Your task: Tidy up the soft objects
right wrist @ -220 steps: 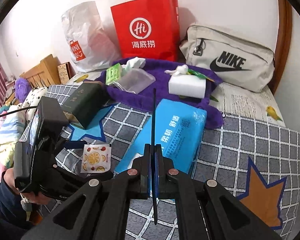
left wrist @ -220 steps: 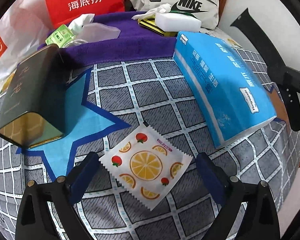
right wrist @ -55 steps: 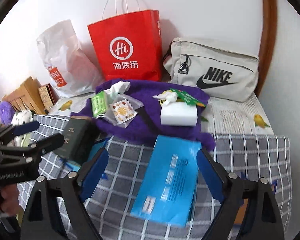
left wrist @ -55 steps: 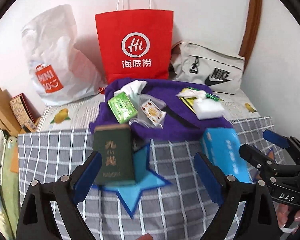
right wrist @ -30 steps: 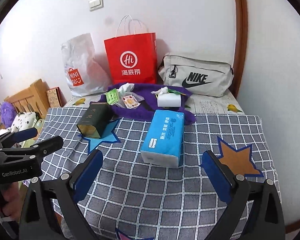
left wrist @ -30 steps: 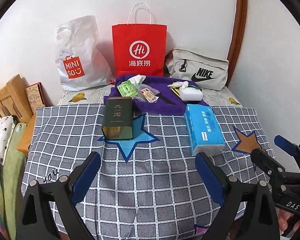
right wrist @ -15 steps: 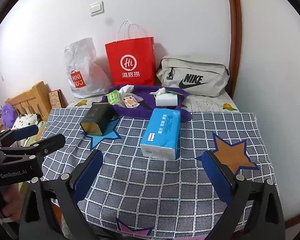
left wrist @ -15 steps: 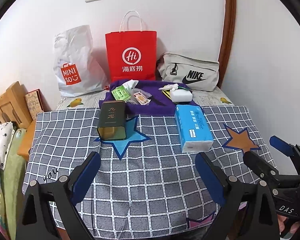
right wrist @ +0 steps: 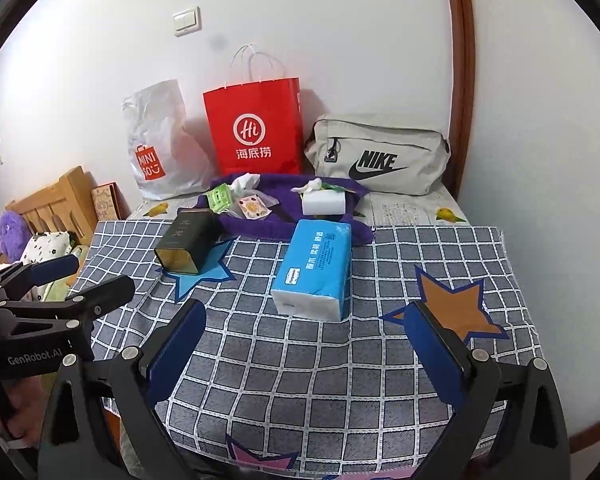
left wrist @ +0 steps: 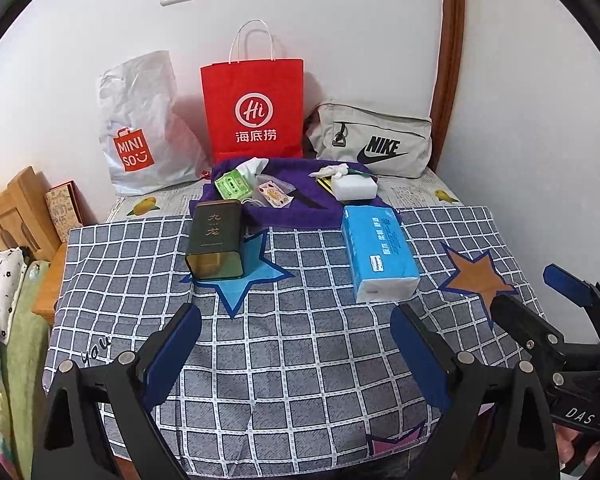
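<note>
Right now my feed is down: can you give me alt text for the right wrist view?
The right gripper hangs open and empty over a grey checked cloth, with a blue tissue pack lying ahead of it. Beyond lie a dark green tin and a purple towel holding small packets; the left gripper shows open at the left edge.

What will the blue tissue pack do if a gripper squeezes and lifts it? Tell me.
The blue tissue pack probably dents under the fingers: its film wrapper looks soft and slightly puckered at the near end. It looks light for its bulk, being paper tissues. It lies flat on its broad face on the checked cloth, so a push would likely slide it, not tip it.
</note>
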Motion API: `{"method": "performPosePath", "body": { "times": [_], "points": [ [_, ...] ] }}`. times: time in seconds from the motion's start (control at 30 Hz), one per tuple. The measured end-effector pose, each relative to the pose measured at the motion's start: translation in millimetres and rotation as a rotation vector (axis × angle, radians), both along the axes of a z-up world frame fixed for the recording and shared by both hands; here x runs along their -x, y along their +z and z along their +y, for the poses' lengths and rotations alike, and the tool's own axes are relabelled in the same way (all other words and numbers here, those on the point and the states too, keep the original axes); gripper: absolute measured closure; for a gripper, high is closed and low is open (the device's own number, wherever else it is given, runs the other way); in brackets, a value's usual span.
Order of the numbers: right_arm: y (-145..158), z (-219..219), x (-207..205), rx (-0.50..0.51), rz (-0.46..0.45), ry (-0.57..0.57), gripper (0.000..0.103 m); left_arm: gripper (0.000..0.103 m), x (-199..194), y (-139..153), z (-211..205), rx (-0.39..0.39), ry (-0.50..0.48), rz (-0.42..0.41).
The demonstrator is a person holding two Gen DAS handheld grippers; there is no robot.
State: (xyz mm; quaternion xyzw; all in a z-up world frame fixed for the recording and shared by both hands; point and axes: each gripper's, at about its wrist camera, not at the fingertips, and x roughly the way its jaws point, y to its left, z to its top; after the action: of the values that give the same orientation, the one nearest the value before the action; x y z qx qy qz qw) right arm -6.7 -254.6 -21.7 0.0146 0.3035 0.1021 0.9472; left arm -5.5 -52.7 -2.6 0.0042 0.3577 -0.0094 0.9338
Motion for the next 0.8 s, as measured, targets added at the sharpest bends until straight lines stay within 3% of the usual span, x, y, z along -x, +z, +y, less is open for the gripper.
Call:
{"method": "performPosePath", "body": {
  "times": [0.8],
  "points": [
    [1.6,-2.3,2.6,0.004,0.001,-0.007,0.005,0.007,0.1,-2.2,2.5,-0.003,0.017,0.004]
  ]
}}
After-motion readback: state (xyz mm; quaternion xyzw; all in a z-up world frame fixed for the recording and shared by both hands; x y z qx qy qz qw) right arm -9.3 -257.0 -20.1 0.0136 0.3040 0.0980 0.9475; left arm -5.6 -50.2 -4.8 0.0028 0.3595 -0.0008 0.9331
